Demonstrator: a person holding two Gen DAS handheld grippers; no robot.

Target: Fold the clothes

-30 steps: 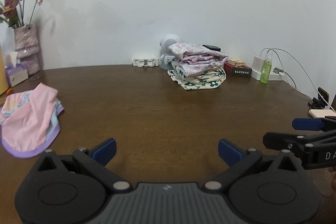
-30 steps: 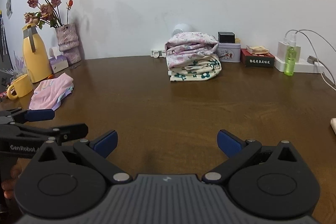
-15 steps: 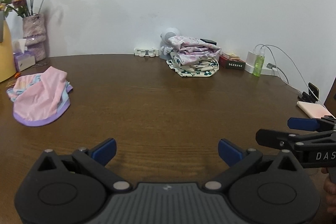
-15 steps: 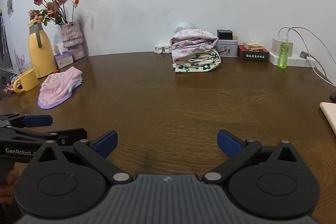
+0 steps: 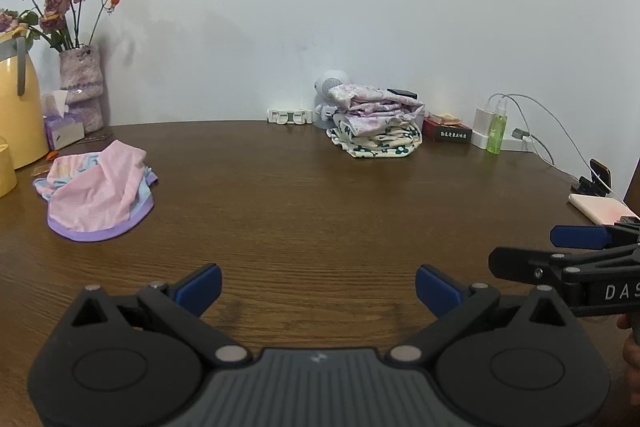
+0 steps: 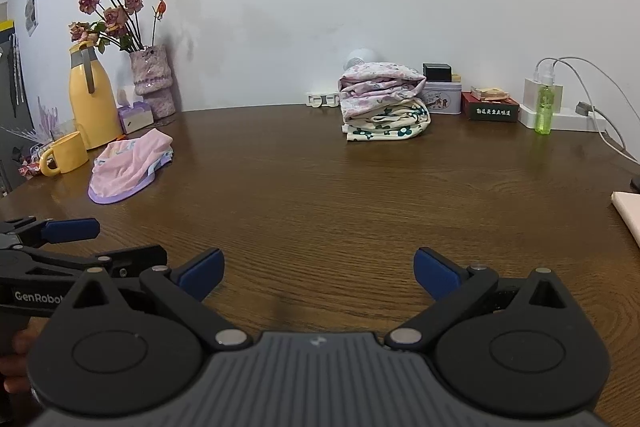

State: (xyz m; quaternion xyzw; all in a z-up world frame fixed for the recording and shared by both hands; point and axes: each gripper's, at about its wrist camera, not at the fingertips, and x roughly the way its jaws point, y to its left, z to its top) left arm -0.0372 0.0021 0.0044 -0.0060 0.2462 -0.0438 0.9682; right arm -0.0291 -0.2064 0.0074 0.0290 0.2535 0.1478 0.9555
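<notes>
Brown wood: the worktop [image 5: 320,195] fills my left wrist view, bare in front of me.
Left hand-held gripper [image 5: 318,287]: blue pads spread wide, holding nothing.
Pink garment [image 5: 98,197]: crumpled at far left, unfolded — well apart from my fingers.
Folded stack [image 5: 378,127]: by the wall, near a green bottle [image 5: 496,133].
Right wrist view: right hand-held gripper [image 6: 316,273] spread too, empty.
Garment there: left of centre, just beside a yellow mug [image 6: 66,158] and jug [image 6: 92,103] — stack far back.
</notes>
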